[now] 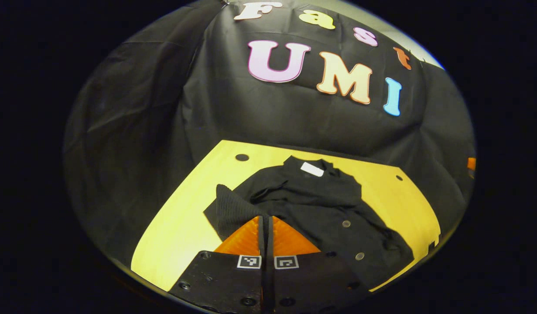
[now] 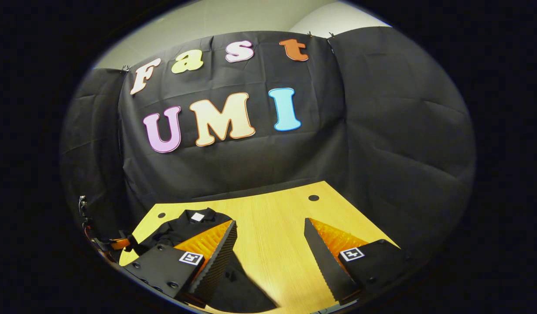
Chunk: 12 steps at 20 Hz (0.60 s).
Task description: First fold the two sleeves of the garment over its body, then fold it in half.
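Sleeve [image 1: 233, 209] clenched in left gripper [image 1: 265, 220], partway over garment [image 1: 320, 205] body mid-table [image 1: 176, 226]; right gripper [image 2: 270, 244] released (idle over bare wood); second sleeve unclear, halving fold outstanding.

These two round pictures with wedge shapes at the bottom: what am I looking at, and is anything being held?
Each picture comes from a camera riding on a hand-held claw, looking forward along its two fingers; a person carries one claw in each hand. In the left gripper view, the left claw has its fingers closed together, just above a dark garment with buttons, lying on a yellow wooden table. Whether cloth is pinched between them is hard to tell. In the right gripper view, the right claw is wide open over the bare table, holding nothing, with the same garment off to its left side.
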Tool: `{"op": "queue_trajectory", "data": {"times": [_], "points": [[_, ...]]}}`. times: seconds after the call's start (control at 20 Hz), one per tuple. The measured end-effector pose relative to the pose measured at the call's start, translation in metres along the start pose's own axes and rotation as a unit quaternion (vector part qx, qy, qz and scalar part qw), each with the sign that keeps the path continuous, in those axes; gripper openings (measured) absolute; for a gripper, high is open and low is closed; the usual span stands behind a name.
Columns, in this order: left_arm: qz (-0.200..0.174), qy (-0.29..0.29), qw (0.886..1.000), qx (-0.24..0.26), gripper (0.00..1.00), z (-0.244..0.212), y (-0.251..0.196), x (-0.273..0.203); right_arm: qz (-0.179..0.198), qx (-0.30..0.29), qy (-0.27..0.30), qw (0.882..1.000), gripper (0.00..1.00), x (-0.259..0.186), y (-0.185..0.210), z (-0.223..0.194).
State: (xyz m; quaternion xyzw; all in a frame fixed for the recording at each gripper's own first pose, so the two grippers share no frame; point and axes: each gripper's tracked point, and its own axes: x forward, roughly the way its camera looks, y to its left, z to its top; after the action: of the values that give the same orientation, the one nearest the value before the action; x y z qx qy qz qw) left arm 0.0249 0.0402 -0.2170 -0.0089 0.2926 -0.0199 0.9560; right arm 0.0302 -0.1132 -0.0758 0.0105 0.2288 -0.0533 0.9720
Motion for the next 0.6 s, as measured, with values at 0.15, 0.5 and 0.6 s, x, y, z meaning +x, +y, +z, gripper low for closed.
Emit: {"op": "queue_trajectory", "data": {"times": [0.15,0.5,0.6], "points": [[-0.028,-0.015,0.999,0.006,0.0,0.021,-0.03,0.023,0.0,0.001,0.003,1.0,0.98,0.006,0.0,-0.002],[-0.088,-0.035,0.995,0.018,0.0,0.054,-0.097,0.059,0.006,0.013,0.015,1.0,0.98,0.017,0.002,-0.011],[-0.106,-0.036,0.994,0.023,0.0,0.056,-0.119,0.071,0.006,0.011,0.016,1.0,0.98,0.022,0.005,-0.011]]}}
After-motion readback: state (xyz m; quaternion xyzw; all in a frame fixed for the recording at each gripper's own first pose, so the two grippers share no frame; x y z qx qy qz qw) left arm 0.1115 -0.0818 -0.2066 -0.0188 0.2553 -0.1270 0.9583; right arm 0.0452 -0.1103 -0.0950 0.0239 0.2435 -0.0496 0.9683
